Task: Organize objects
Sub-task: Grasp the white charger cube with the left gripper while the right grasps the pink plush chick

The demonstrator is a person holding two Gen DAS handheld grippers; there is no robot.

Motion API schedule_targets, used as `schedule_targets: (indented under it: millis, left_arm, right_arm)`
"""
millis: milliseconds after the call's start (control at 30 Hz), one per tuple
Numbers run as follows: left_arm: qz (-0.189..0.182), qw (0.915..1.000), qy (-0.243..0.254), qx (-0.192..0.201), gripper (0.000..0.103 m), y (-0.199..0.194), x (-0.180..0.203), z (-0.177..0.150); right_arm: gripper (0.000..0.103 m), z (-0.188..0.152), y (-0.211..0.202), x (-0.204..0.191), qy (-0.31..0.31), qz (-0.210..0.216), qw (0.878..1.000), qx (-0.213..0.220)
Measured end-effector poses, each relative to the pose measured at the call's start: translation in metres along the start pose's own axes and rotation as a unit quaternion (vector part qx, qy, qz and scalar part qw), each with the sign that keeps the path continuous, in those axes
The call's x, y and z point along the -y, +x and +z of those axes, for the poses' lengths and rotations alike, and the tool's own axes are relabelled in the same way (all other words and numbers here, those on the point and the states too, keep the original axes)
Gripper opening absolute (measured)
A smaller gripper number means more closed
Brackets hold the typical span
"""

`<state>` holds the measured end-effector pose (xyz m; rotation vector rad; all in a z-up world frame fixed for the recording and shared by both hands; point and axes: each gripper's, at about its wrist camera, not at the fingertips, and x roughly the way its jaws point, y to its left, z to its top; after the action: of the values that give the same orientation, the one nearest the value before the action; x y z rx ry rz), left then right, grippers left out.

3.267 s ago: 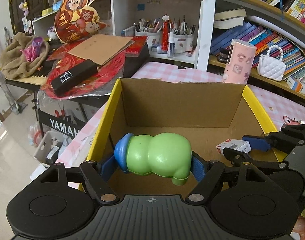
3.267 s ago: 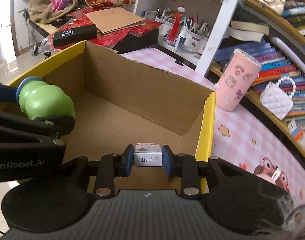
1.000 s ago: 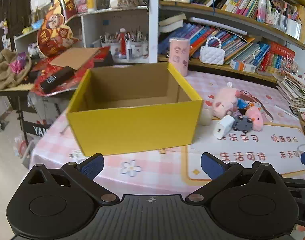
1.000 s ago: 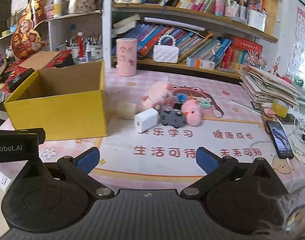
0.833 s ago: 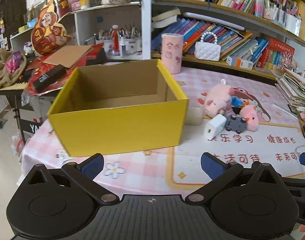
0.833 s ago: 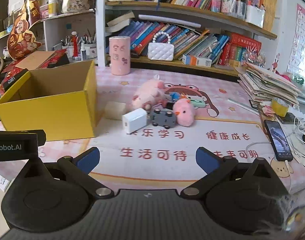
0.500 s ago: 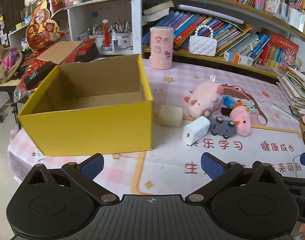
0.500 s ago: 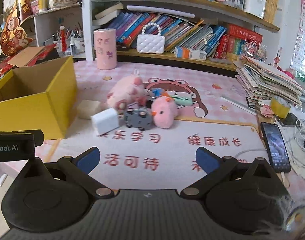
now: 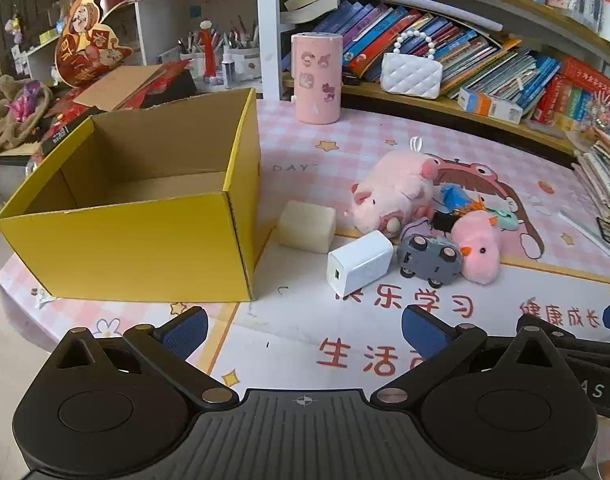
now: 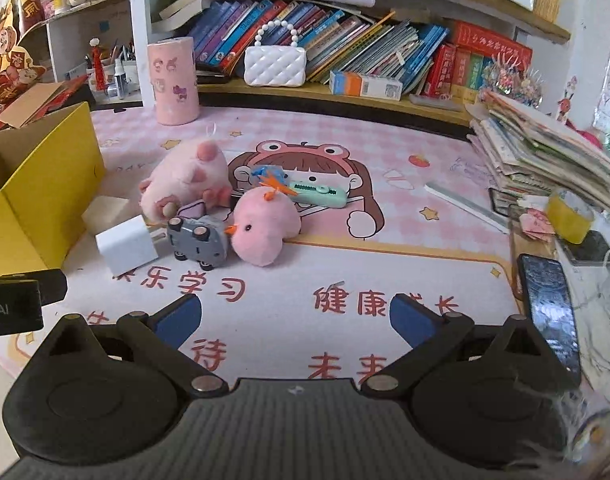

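Yellow cardboard box [image 9: 145, 248] stands open, visible interior bare, toys beside it.

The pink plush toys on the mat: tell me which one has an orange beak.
The smaller round chick, beside the grey toy car. The larger pink pig behind has no beak.

Access: mat open at lower frame, toys clustered mid-frame.
Yellow box [image 9: 145, 248] blocks left; white charger [image 9: 360, 263], grey toy car [image 9: 430, 260], pink chick plush [image 9: 478, 245] packed touching; bare mat [image 10: 405, 264] right.

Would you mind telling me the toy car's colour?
Grey body, black wheels on the small plastic toy car; clearest in the left wrist view.
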<state>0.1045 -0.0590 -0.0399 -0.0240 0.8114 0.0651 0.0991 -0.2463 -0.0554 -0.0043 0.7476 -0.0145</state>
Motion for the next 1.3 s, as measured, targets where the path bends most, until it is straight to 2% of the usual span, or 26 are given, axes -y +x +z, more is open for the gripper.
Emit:
schedule_targets:
  millis: [133, 267, 467, 733, 867, 1033, 1100, 1300]
  left_arm:
    - [0.005, 0.9998, -0.014, -0.011, 0.103, 0.011, 0.005, 0.003]
    - [0.013, 0.9996, -0.024, -0.007, 0.103, 0.019, 0.009, 0.009]
    - [0.044, 0.999, 0.002, 0.007, 0.103, 0.025, 0.022, 0.017]
    - [0.04, 0.9991, 0.013, -0.007, 0.103, 0.034, 0.031, 0.017]
    - [0.042, 0.9988, 0.021, -0.012, 0.102, 0.041, 0.037, 0.018]
    - [0.042, 0.9989, 0.014, -0.015, 0.102, 0.051, 0.043, 0.022]
    - [0.04, 0.999, 0.008, -0.016, 0.1, 0.057, 0.046, 0.025]
    - [0.05, 0.9985, 0.007, -0.021, 0.094, 0.082, 0.058, 0.033]
  right_arm:
    - [0.099, 0.006, 0.014, 0.009, 0.003, 0.025, 1.0, -0.006]
    - [0.088, 0.013, 0.028, 0.014, -0.002, 0.027, 1.0, -0.007]
    - [0.083, 0.03, 0.052, 0.019, 0.009, 0.054, 0.998, -0.007]
    - [0.082, 0.052, 0.094, 0.015, 0.027, 0.073, 0.997, -0.026]
    - [0.081, 0.061, 0.11, 0.008, 0.02, 0.076, 0.997, -0.021]
    - [0.07, 0.068, 0.132, 0.007, 0.019, 0.075, 0.996, -0.04]
    - [0.058, 0.068, 0.135, 0.01, 0.022, 0.093, 0.994, -0.046]
    - [0.056, 0.07, 0.116, 0.025, 0.018, 0.099, 0.995, -0.024]
